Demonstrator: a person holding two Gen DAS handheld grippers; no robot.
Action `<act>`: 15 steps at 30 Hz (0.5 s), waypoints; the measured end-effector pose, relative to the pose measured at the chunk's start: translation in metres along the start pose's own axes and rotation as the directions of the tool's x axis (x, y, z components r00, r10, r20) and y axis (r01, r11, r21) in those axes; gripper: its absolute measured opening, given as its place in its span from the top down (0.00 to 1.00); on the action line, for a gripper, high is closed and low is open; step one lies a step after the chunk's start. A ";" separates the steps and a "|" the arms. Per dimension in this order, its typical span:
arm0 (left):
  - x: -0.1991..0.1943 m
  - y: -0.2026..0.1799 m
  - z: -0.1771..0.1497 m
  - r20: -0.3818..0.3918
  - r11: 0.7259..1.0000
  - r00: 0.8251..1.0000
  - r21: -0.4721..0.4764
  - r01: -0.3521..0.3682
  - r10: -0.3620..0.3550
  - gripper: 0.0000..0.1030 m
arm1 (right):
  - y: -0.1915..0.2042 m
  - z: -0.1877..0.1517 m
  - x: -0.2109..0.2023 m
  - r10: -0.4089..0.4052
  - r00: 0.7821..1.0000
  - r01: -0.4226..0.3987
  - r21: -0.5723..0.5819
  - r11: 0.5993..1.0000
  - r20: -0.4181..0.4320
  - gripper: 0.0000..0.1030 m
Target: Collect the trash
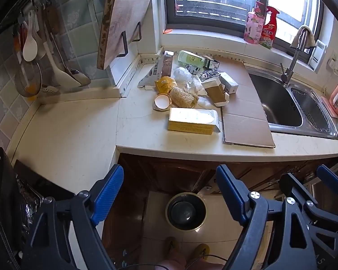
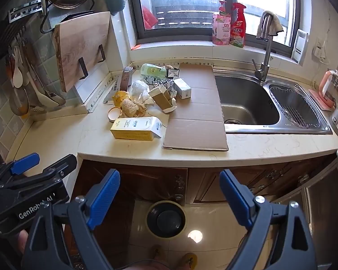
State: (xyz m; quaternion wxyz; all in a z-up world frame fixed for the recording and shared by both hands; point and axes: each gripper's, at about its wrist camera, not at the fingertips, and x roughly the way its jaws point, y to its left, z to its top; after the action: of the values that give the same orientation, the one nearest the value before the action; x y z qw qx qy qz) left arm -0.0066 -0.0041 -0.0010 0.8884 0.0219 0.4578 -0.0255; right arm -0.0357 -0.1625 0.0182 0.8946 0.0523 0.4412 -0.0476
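Hovering above the floor in front of the counter, the left gripper (image 1: 169,193) and right gripper (image 2: 170,195) both stand wide apart, empty, touching nothing. Below them sits the round trash bin (image 2: 166,219). The trash pile (image 2: 144,99) lies on the countertop (image 2: 270,144) beside flattened cardboard (image 2: 198,112).

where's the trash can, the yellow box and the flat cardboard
trash can (image 2: 166,219), right wrist view, dark inside of the can
yellow box (image 2: 133,131), right wrist view, yellow front face
flat cardboard (image 2: 198,121), right wrist view, middle of the sheet
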 end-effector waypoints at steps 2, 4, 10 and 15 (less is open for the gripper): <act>0.000 0.001 0.000 -0.001 1.000 1.000 0.001 0.000 0.000 0.20 | 0.001 -0.003 -0.002 0.001 1.000 -0.001 0.003 1.000 0.003 0.12; 0.000 0.001 0.001 -0.002 1.000 1.000 -0.001 0.000 0.000 0.20 | -0.001 -0.002 -0.004 0.002 1.000 -0.002 0.007 1.000 0.002 0.12; 0.001 0.001 -0.002 -0.001 1.000 1.000 -0.002 0.001 -0.001 0.20 | 0.000 -0.002 0.000 0.007 1.000 -0.007 0.011 1.000 -0.004 0.12; 0.000 0.002 -0.001 0.000 1.000 1.000 -0.002 0.000 0.000 0.20 | 0.003 -0.002 0.000 0.008 1.000 -0.008 0.011 1.000 -0.004 0.12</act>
State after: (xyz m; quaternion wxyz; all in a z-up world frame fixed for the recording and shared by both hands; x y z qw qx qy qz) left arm -0.0072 -0.0023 -0.0020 0.8885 0.0211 0.4578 -0.0251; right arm -0.0368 -0.1595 0.0172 0.8937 0.0590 0.4423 -0.0465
